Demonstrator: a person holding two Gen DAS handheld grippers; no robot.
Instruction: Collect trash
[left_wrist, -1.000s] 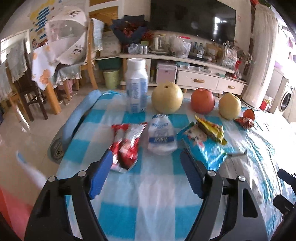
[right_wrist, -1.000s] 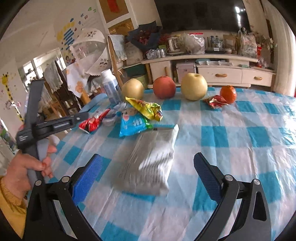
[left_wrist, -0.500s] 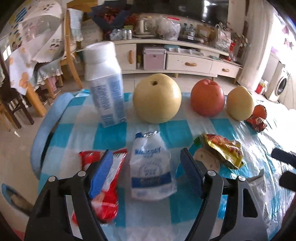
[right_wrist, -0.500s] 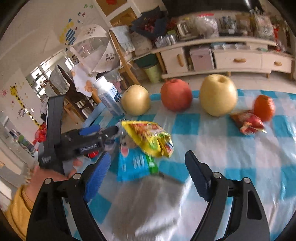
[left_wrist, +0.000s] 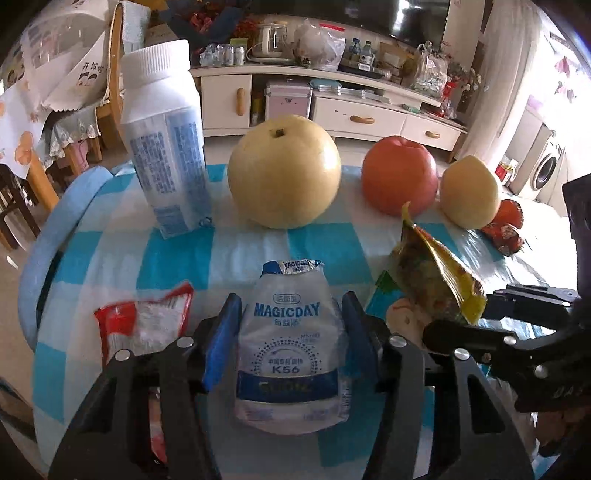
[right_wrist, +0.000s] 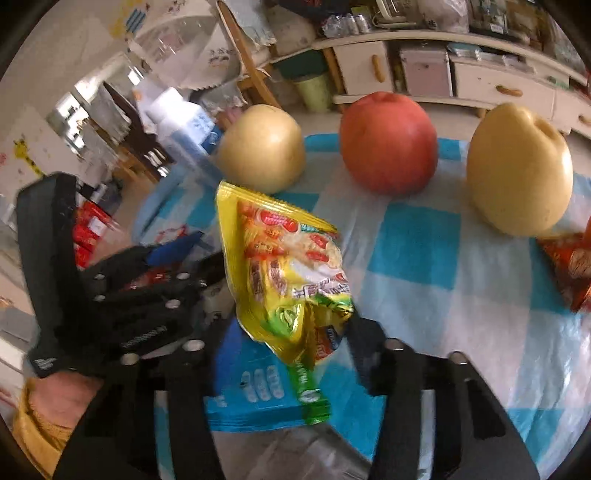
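A white MAGICDAY pouch lies flat on the blue-checked tablecloth. My left gripper straddles it, jaws closing, and both blue pads touch its sides. A crumpled yellow snack bag stands up between the fingers of my right gripper. Those jaws are closing too and pinch the bag's lower part. In the left wrist view the yellow snack bag rises just right of the pouch, with the right gripper below it. The left gripper shows beside the bag in the right wrist view.
A red-and-white wrapper lies left of the pouch. A blue packet sits under the yellow bag. Behind stand a white bottle, a pear, a red apple and a second pear. A red wrapper lies far right.
Both grippers came forward and down over the table. The left jaws narrowed onto the white pouch. The right jaws narrowed around the yellow bag, which now stands up.
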